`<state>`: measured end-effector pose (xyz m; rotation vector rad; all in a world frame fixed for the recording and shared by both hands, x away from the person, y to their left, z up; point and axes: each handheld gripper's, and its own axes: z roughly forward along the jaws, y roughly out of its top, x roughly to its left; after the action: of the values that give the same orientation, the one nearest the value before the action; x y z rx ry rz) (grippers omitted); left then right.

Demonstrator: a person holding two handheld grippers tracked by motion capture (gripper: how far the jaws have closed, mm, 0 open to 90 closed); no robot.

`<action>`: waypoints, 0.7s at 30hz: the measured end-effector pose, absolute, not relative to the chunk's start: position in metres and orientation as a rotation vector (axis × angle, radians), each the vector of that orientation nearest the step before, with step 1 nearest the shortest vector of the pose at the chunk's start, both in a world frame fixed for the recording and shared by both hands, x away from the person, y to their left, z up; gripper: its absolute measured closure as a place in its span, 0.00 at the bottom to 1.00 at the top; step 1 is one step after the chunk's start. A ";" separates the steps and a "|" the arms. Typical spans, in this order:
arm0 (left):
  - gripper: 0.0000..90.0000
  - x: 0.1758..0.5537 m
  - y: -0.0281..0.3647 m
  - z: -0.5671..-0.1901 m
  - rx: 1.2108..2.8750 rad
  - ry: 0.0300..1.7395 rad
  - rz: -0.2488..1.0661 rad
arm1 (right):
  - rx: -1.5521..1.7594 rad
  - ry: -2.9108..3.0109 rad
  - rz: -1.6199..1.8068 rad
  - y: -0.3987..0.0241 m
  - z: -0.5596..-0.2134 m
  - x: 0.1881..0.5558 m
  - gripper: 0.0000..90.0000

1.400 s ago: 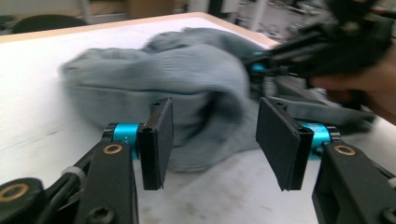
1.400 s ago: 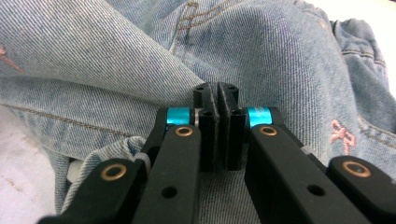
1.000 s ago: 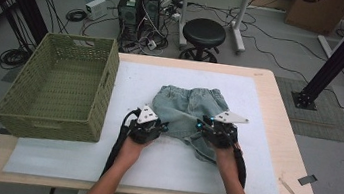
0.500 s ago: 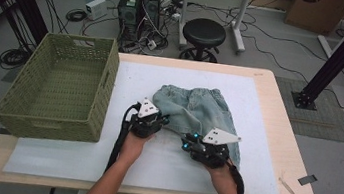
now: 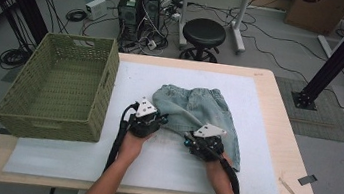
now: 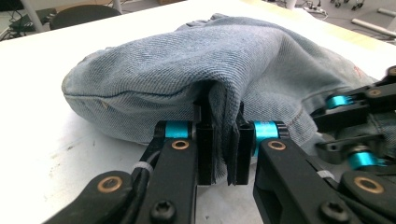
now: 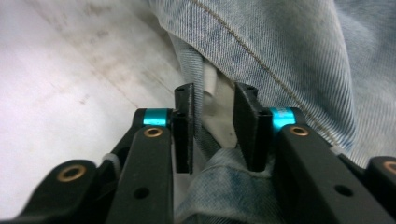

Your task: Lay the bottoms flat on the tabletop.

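Observation:
A pair of light blue denim shorts lies bunched on the white mat. My left gripper is at their left edge, shut on a raised fold of denim that stands between its pads. My right gripper sits at the near edge of the shorts. Its jaws are closed on a denim hem and white lining, which fill the gap between the pads. The right gripper is also seen close by in the left gripper view.
A green woven basket stands on the table's left part, next to the mat. The wooden table edge runs along the right. A stool and cables lie on the floor beyond the table.
My right gripper has come toward the person and lower, drawing the near edge of the shorts with it. The left gripper has stayed put with its fold.

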<state>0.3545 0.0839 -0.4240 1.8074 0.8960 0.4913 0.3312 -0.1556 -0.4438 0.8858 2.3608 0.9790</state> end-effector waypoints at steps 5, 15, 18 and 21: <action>0.93 0.352 0.088 -0.425 1.797 0.893 0.475 | 0.834 2.437 0.920 -0.149 -0.445 0.337 0.98; 0.87 0.349 0.095 -0.421 1.774 0.885 0.483 | 0.740 2.590 1.156 -0.153 -0.438 0.323 1.00; 0.77 0.350 0.092 -0.423 1.774 0.894 0.471 | 0.699 2.651 1.229 -0.156 -0.438 0.319 0.99; 0.69 0.352 0.090 -0.425 1.786 0.912 0.464 | 0.780 2.645 1.250 -0.162 -0.438 0.320 0.98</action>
<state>0.3518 0.0895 -0.4249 1.7862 0.9123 0.4639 0.3202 -0.1621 -0.4384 0.7800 2.6450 1.2504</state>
